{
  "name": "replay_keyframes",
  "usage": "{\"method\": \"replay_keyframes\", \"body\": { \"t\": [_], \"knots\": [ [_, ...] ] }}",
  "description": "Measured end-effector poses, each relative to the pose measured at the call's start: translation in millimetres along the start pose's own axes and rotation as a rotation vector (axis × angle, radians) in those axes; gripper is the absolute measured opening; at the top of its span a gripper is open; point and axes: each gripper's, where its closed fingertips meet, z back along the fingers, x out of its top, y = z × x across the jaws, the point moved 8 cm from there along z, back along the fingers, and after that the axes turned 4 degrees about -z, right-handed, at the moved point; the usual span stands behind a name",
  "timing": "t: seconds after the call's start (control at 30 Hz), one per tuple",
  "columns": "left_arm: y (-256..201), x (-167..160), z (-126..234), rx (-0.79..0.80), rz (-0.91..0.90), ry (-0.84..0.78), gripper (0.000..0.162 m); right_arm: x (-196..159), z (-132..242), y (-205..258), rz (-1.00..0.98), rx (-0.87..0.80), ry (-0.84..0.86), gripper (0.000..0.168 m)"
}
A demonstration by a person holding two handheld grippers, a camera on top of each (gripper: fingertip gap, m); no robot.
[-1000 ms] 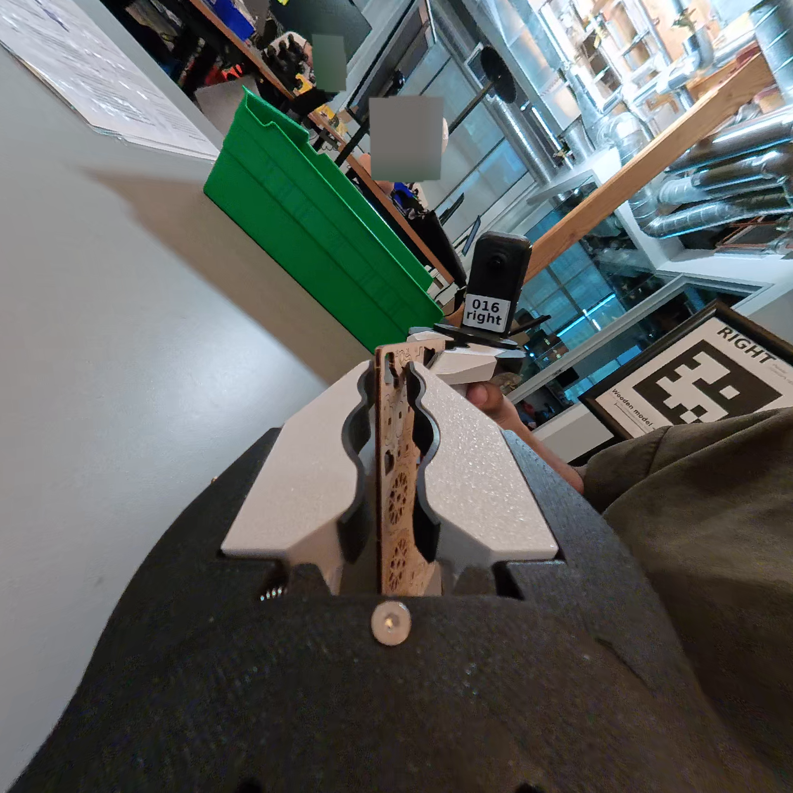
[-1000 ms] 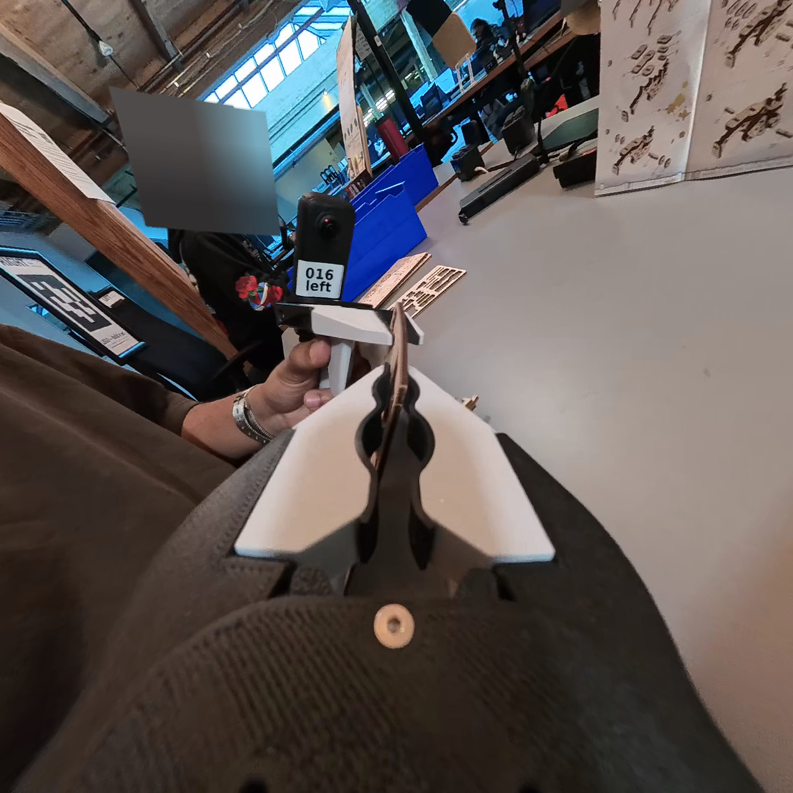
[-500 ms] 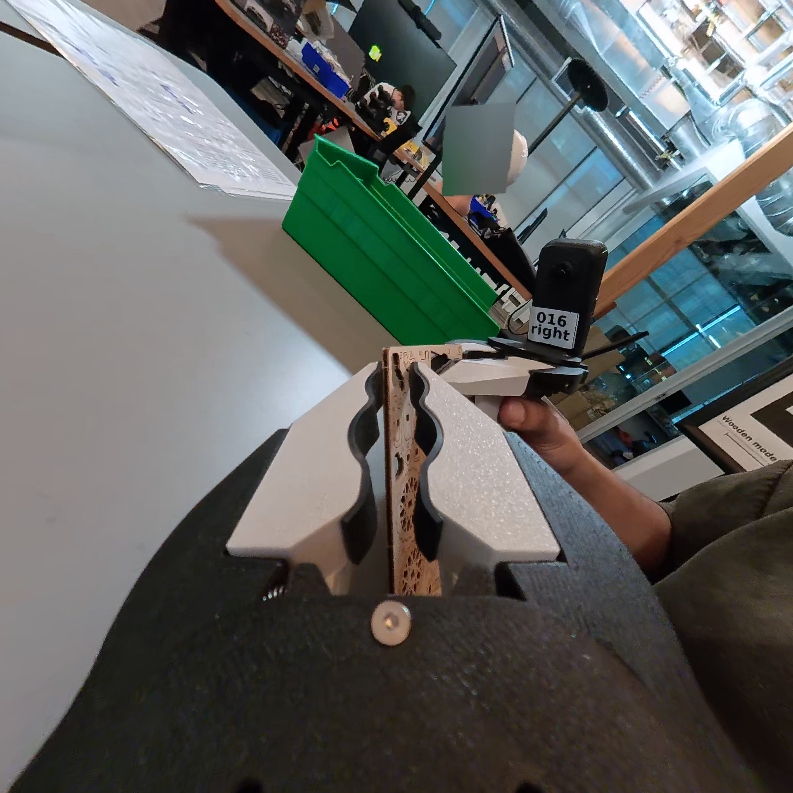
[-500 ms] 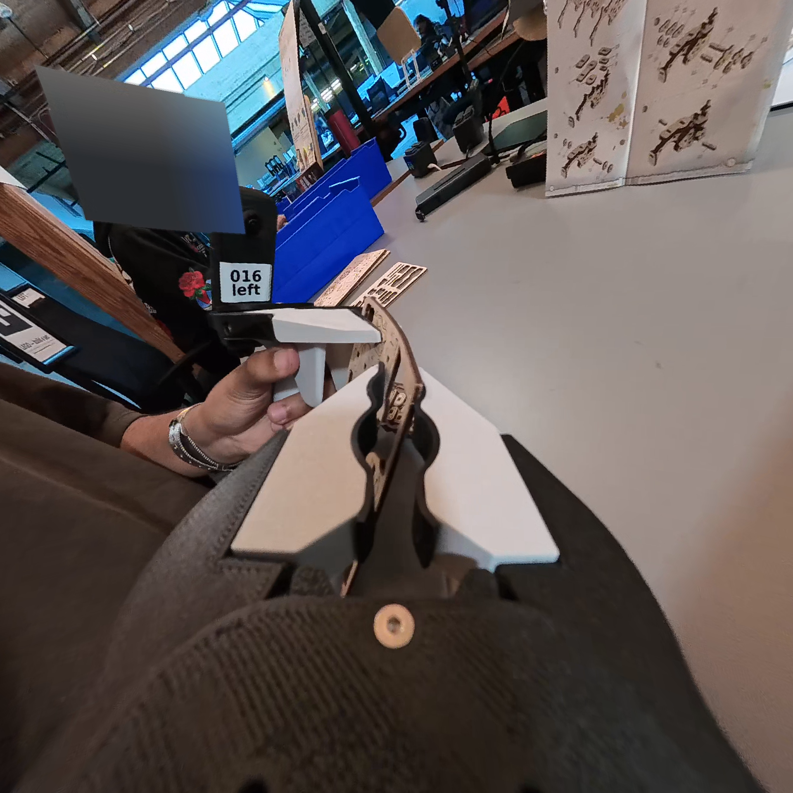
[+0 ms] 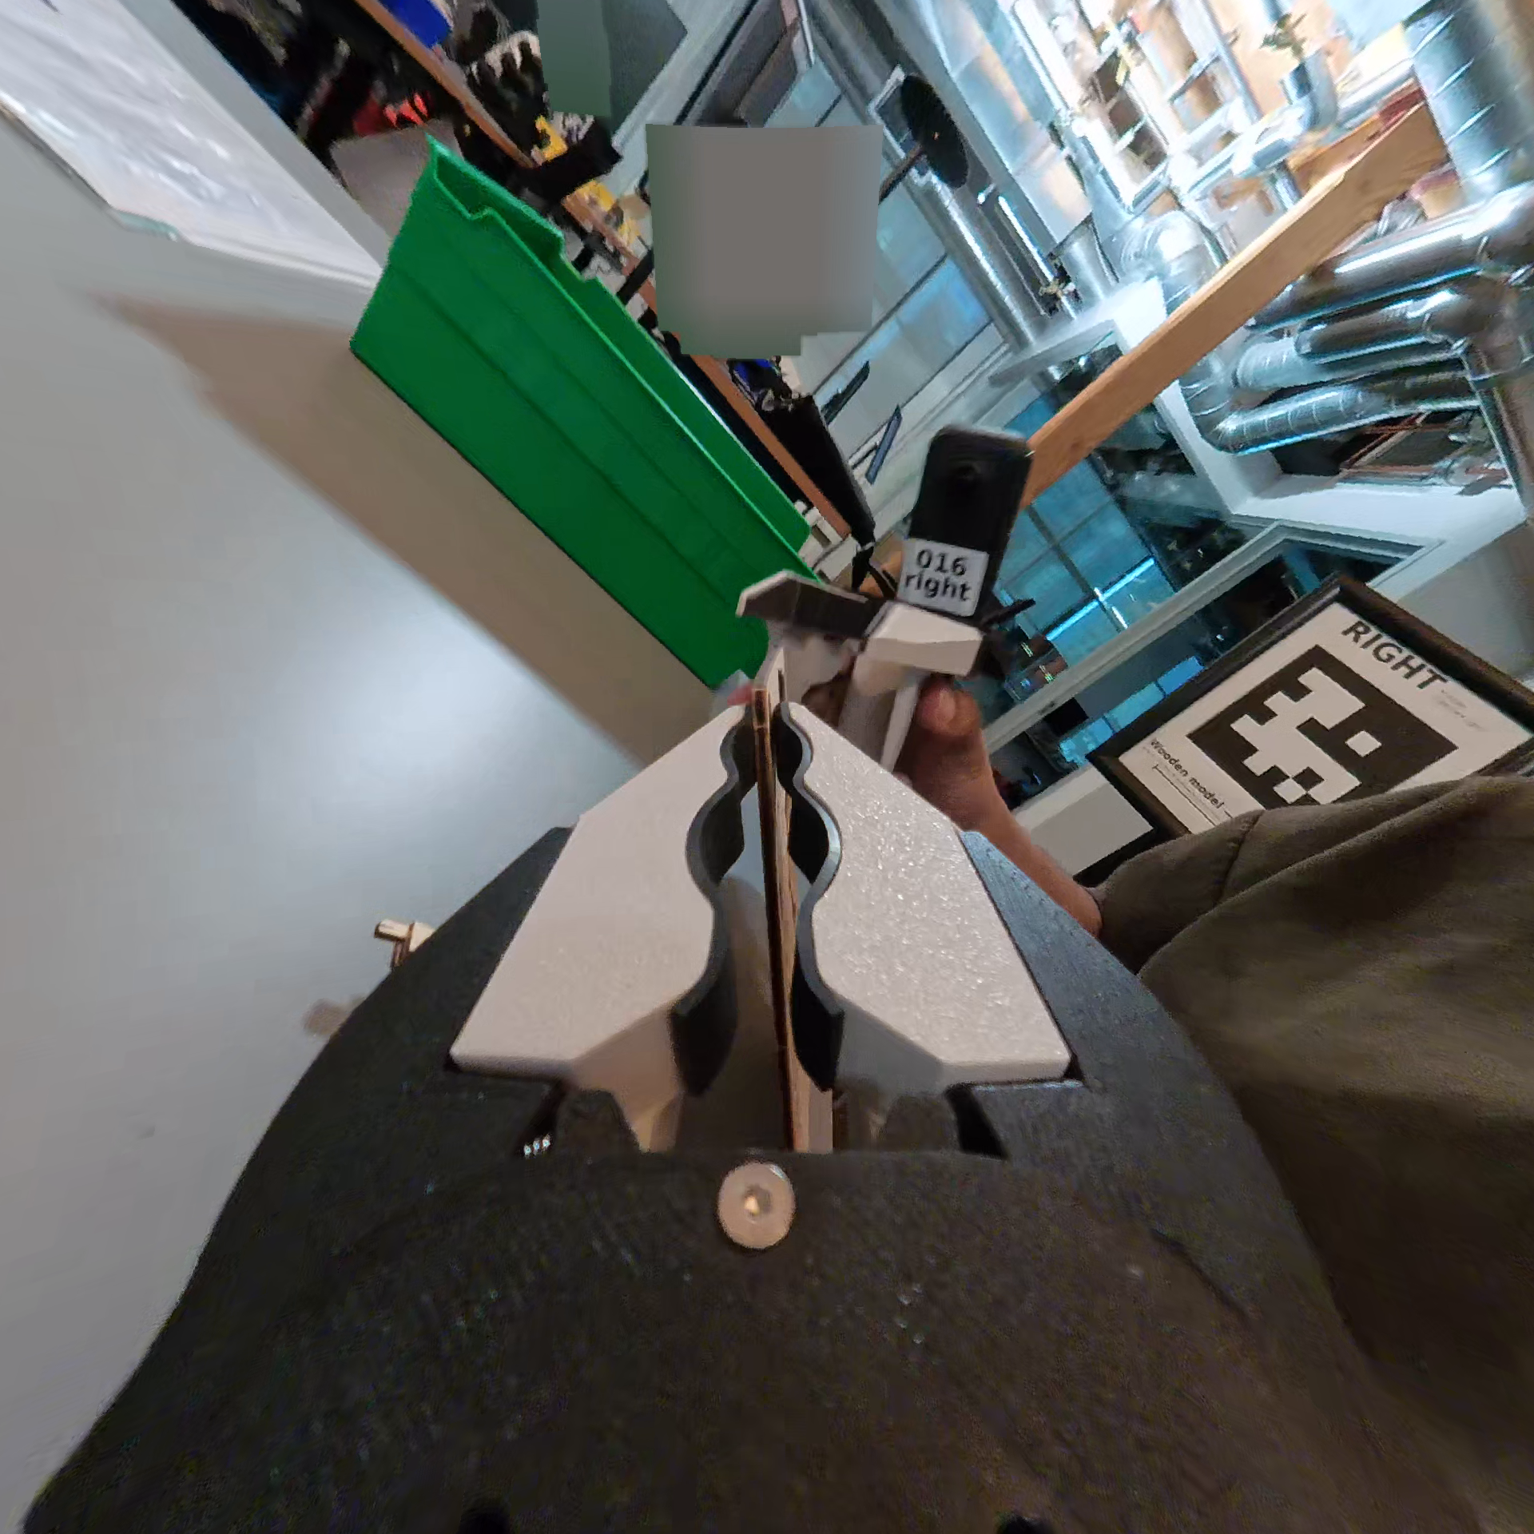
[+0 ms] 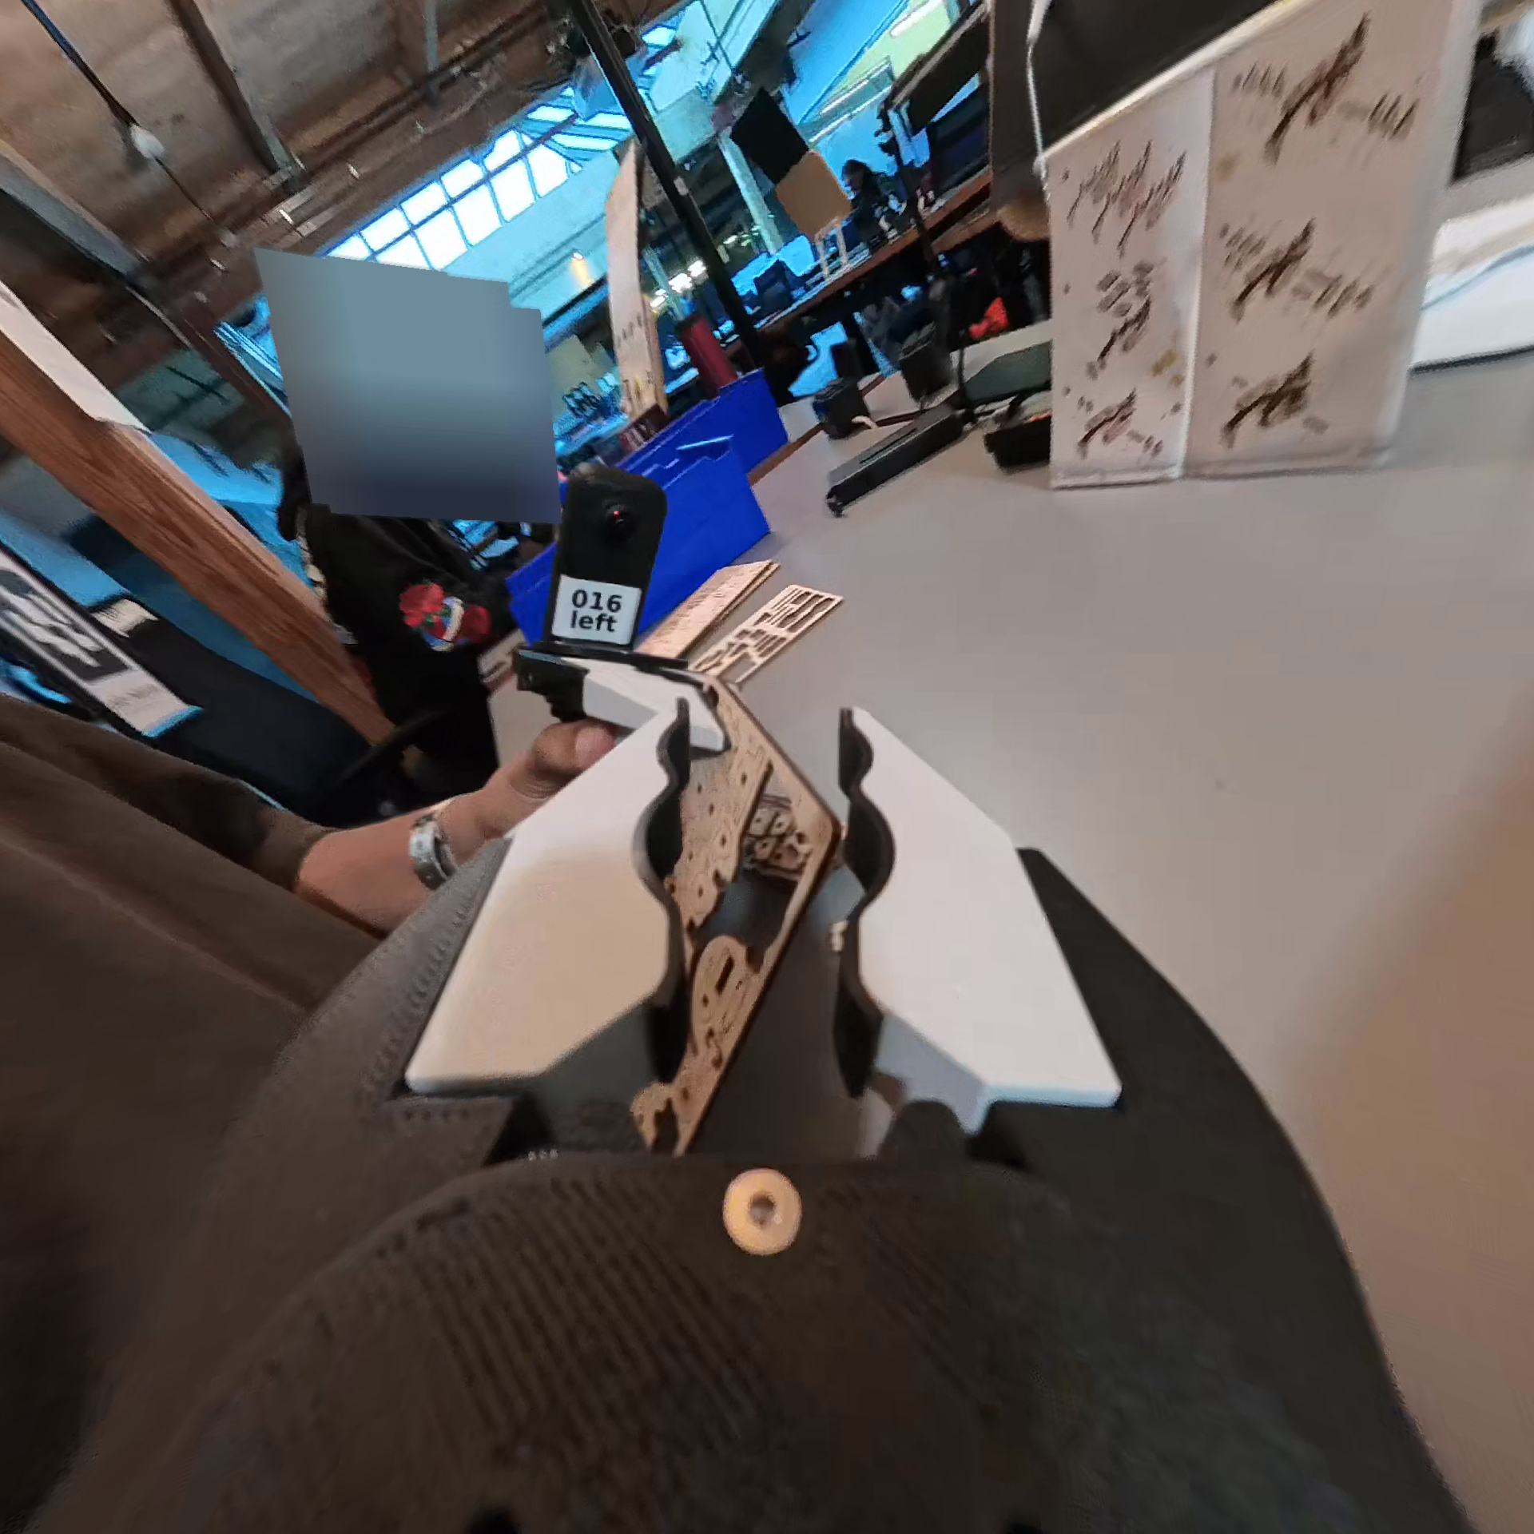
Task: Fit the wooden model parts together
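The wooden model sheet point(image 5: 776, 896), a thin laser-cut panel, stands edge-on in the left wrist view, clamped between the two fingers of the left gripper point(image 5: 762, 722), which are closed on it. It is held in the air above the grey tabletop point(image 5: 207, 705). Beyond its top edge sits the right gripper point(image 5: 809, 656) in the person's hand point(image 5: 946, 747); whether it touches the sheet cannot be told from here. A green bin point(image 5: 564, 432) stands farther back, and a small wooden piece point(image 5: 398, 934) lies on the tabletop just left of the gripper body.

In the right wrist view the sheet point(image 6: 739, 896) shows its broad face, with cut-out gaps and engraved parts. The right gripper point(image 6: 764, 730) has its fingers spread wide, and the sheet leans against the left-hand finger point(image 6: 581, 896) without being pinched. The left gripper point(image 6: 656, 705) holds the sheet's far top corner. More wooden sheets point(image 6: 772, 618) lie flat beside a blue bin point(image 6: 689, 515).

The step appears to be a re-grip, or picking out a part. To do it well, keep the left grip firm and the sheet steady, then close the right fingers squarely on one part, not on the frame. Only the right view reveals the open fingers and the sheet's face; only the left view shows the sheet's thinness and the firm clamp.
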Motion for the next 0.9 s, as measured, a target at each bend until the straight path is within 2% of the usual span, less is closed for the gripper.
{"method": "replay_keyframes", "body": {
  "t": [0.03,0.13,0.27,0.37,0.47,0.67,0.77,0.87,0.9],
  "knots": [
    [2,0,0,-0.013,0.012,0.017,0.001,4,2,2,0.037,-0.021,0.000,0.036],
    [0,0,-5,-0.075,0.013,0.063,0.001,20,1,12,0.125,-0.029,0.069,0.039],
    [-9,-6,-15,-0.101,-0.035,0.117,0.001,21,-14,18,0.203,-0.018,0.396,0.043],
    [-13,-9,-18,-0.100,-0.030,0.124,0.001,23,-23,21,0.229,0.026,0.513,0.022],
    [-13,-8,-16,-0.084,-0.037,0.120,0.001,23,-27,20,0.224,0.040,0.635,0.022],
    [-11,-9,-11,-0.086,-0.013,0.114,0.001,20,-28,14,0.146,0.094,0.656,0.002],
    [-10,-12,-12,-0.077,-0.005,0.126,0.002,17,-27,8,0.095,0.108,0.661,0.002],
    [-6,-16,-13,-0.078,0.014,0.162,0.016,18,-24,1,0.093,0.082,0.643,0.002],
    [-5,-18,-13,-0.077,0.018,0.180,0.013,20,-22,0,0.086,0.079,0.634,0.002]
  ]
}}
